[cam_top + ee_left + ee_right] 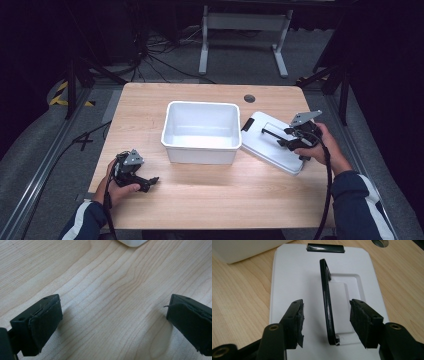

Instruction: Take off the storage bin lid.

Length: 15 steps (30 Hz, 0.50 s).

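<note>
A white open bin (201, 131) stands at the middle of the wooden table (210, 195). Its white lid (272, 142) lies flat to the right of it, with a black handle (327, 302) raised upright and a black latch (325, 247) at its far end. My right gripper (325, 322) is open over the lid with the handle between its jaws, not touching either pad. My left gripper (150, 181) rests low at the table's front left, open, with bare wood between its fingers (45, 322). A corner of the bin (131, 242) lies ahead of it.
A round cable hole (249, 98) sits in the table near the back right edge. Beyond the table stands a white metal frame (243, 35) with cables on the floor. Bare wood stretches along the front of the table between my two hands.
</note>
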Each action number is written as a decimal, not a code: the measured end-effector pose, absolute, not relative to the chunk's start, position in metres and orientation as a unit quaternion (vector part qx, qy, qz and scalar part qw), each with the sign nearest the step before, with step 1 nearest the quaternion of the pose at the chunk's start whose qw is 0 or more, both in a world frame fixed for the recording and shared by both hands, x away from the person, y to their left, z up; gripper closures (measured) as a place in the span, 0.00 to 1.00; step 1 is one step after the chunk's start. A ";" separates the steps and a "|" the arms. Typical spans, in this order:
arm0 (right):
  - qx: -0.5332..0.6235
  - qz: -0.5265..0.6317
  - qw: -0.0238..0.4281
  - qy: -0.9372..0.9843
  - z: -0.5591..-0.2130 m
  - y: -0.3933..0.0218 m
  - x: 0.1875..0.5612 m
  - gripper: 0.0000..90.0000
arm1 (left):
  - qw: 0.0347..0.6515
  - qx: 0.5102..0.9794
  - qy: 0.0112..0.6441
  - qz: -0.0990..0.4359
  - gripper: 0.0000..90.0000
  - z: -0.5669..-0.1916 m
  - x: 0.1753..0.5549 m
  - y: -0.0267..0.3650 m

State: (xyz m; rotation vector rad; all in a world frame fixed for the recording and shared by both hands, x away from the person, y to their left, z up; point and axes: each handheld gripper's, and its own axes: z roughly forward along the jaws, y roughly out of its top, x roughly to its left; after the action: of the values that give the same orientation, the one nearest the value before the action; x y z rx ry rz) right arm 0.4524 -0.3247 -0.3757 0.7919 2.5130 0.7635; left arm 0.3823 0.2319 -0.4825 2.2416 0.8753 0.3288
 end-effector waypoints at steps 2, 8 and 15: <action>0.285 0.277 0.203 0.895 -0.372 -0.326 0.450 0.48 | 0.349 0.865 0.338 0.127 0.01 -0.482 0.382 0.232; 0.290 0.280 0.209 0.891 -0.369 -0.329 0.441 0.46 | 0.349 0.865 0.337 0.126 0.01 -0.482 0.382 0.232; 0.287 0.278 0.221 0.890 -0.367 -0.332 0.426 0.40 | 0.348 0.866 0.335 0.126 0.01 -0.482 0.383 0.232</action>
State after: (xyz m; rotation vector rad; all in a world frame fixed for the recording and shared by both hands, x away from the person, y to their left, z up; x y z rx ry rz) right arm 0.4257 -0.3321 -0.3675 0.7947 2.4596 0.7693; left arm 0.3826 0.2322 -0.4824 2.2453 0.8694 0.3268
